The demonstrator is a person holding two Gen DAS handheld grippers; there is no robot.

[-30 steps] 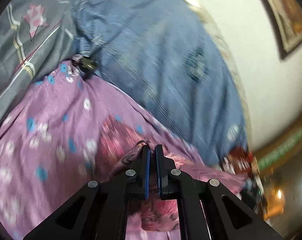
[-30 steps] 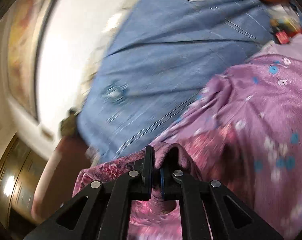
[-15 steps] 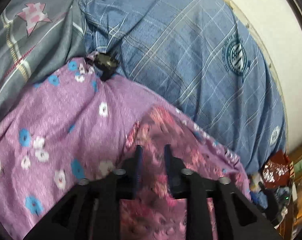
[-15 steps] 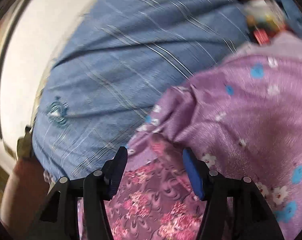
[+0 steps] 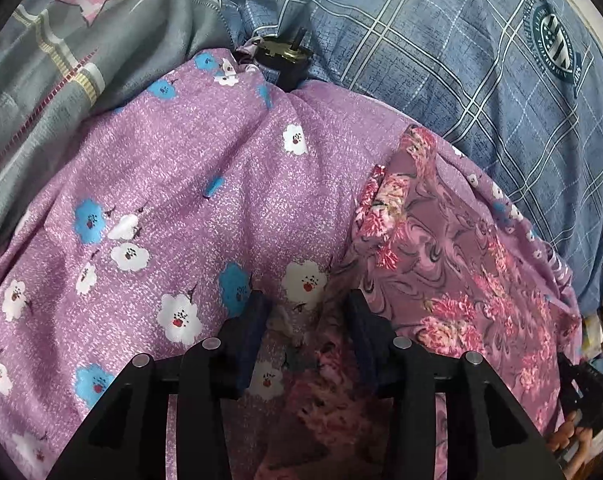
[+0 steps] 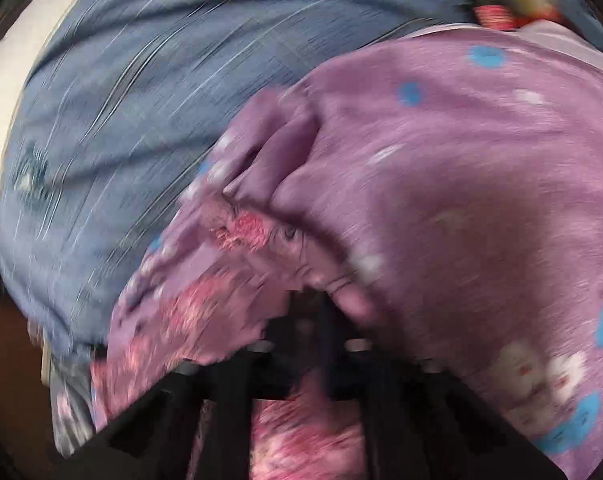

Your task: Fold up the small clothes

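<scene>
Here the left gripper, jaws opening, straddles mottled lilac floral cloth; the blurred right gripper is closed under rose-patterned fabric; a crest's lettering is unreadable.

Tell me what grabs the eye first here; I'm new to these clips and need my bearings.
The purple flowered cloth fills the middle of the left view, with a pink rose-print garment lying on its right side. Behind both spreads a blue checked sheet. At the bottom, the left hand-held gripper is opening over the cloth.
</scene>
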